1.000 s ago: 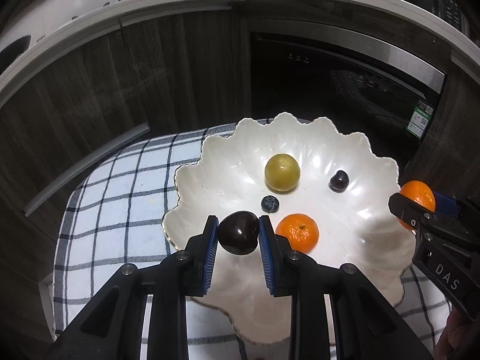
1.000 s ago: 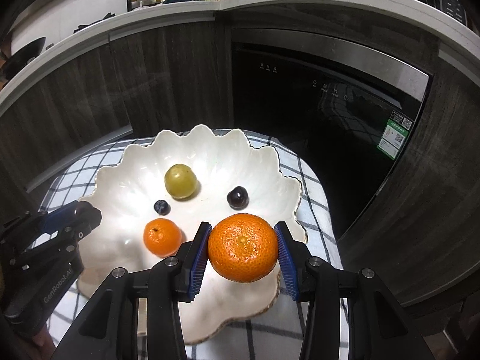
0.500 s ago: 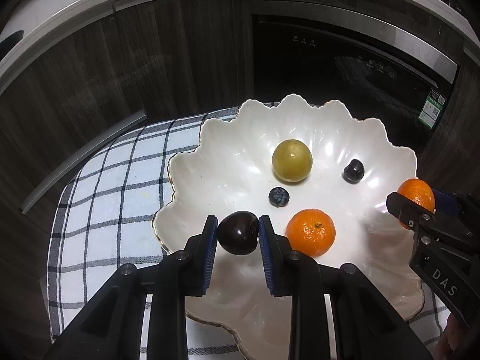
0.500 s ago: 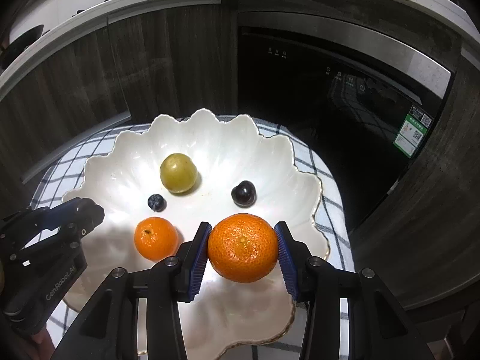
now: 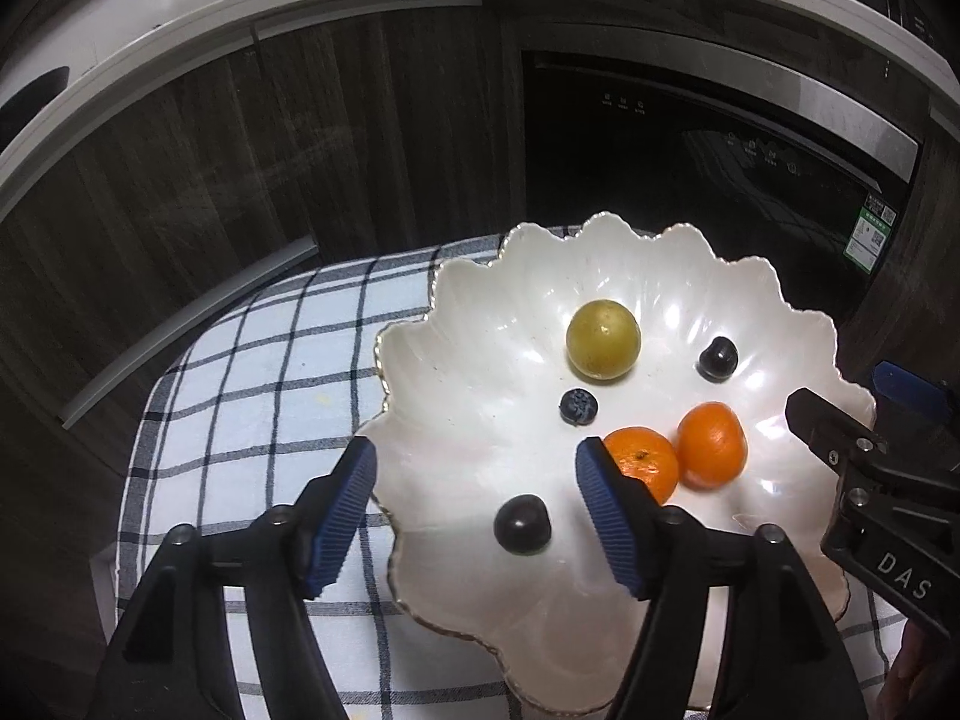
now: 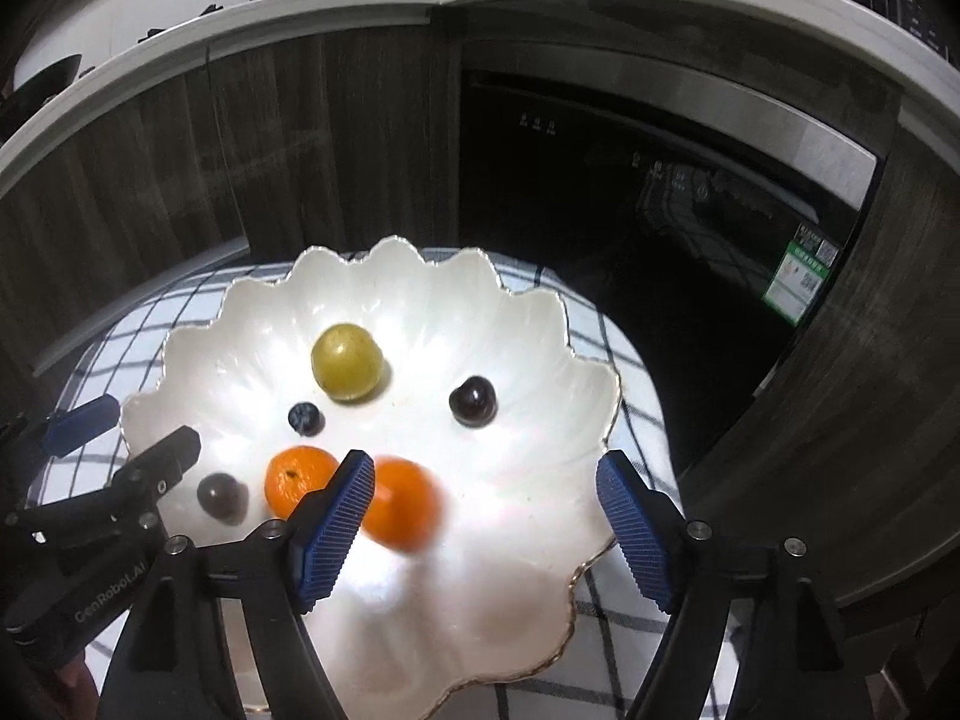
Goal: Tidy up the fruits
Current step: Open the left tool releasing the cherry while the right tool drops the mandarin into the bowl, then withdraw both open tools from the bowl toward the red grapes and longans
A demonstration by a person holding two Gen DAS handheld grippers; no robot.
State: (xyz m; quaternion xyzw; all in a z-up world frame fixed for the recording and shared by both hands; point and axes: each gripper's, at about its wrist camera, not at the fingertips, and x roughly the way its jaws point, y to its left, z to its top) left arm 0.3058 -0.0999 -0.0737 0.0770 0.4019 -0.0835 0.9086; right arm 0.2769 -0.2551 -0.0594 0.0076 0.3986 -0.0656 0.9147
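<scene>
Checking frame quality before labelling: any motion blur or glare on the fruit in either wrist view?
Right wrist: the larger orange is smeared by motion blur, the dark fruit beside it is soft; the rest is sharp. Left wrist: all fruit crisp, both oranges included. Both views: glare patches on the white scalloped plate, heavy fisheye bending and dark corners.

small tabletop under blue-and-white checked cloth (image 5: 252,396), cloth covers it fully, white scalloped bowl (image 5: 456,300) sits directly on cloth, toward right side
</scene>
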